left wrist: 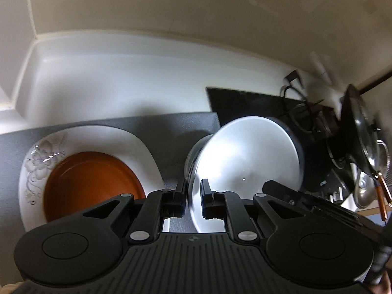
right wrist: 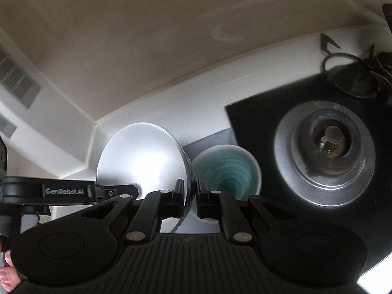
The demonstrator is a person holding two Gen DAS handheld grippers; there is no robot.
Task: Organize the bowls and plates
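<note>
Ahead of me a beige wall (left wrist: pixel 196 12) rises behind the white countertop (left wrist: pixel 122 83), a grey mat (left wrist: pixel 156 127) lies on it, and a black gas stove (right wrist: pixel 281 127) sits alongside.

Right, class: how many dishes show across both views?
4: a floral plate, an orange dish on it, a white bowl gripped by left tongs and right tongs, a teal bowl beside it. More may be hidden.

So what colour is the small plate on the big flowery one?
Orange-brown plate, clearest in the left wrist view.
</note>
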